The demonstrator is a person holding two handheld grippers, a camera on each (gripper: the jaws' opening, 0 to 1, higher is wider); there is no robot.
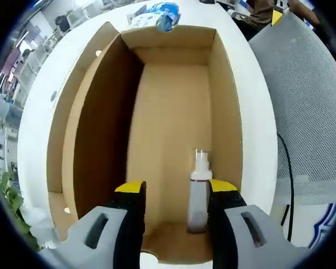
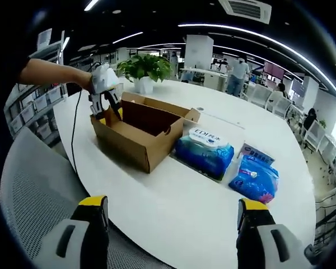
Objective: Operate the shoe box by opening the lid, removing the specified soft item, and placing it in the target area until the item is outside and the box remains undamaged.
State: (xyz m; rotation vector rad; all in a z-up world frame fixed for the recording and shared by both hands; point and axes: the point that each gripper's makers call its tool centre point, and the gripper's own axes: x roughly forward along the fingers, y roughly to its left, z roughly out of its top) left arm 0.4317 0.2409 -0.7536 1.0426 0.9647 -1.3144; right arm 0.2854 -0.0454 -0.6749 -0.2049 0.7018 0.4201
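Left tongs (image 1: pixel 176 193) apart over open shoe box (image 1: pixel 173 112) at frame centre, right tongs (image 2: pixel 173 216) apart; soft packs (image 2: pixel 204 151) outside on tabletop (image 2: pixel 173 196), light, squashy, grip mid-body

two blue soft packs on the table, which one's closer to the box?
The larger blue pack with the white label, lying right beside the open cardboard box. The smaller blue pack lies beyond it, farther from the box.

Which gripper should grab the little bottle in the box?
Probably the left. The left gripper hangs open over the cardboard box, right beside the small spray bottle. The right gripper is open too, but far back from the box across the white table.
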